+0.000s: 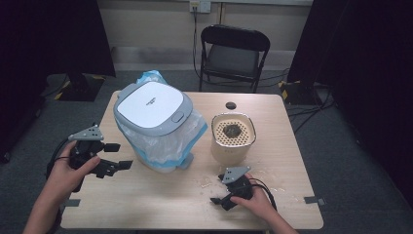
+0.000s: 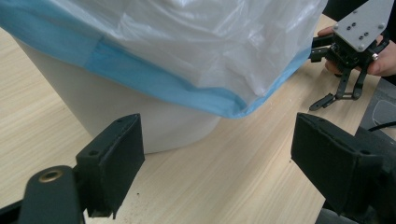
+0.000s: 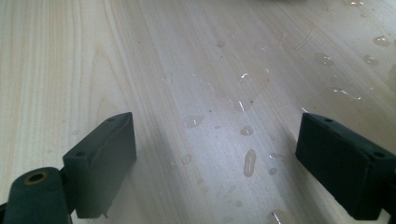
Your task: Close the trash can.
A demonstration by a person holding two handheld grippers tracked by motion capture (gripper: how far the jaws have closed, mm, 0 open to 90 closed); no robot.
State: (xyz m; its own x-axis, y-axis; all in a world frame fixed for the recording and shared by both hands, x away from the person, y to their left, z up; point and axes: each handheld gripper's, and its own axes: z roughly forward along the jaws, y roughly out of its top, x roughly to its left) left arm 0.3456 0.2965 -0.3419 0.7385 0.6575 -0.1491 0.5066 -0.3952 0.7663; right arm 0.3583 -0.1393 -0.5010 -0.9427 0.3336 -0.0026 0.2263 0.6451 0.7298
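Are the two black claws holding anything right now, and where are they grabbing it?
Nothing is held. The left gripper is open beside the white bin, not touching it. The right gripper is open over the wet table.

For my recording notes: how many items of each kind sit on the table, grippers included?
Lidded bin with plastic liner bag: 1
Beige strainer container: 1
Small black round thing: 1
Handheld grippers, left gripper and right gripper: 2
Total: 5
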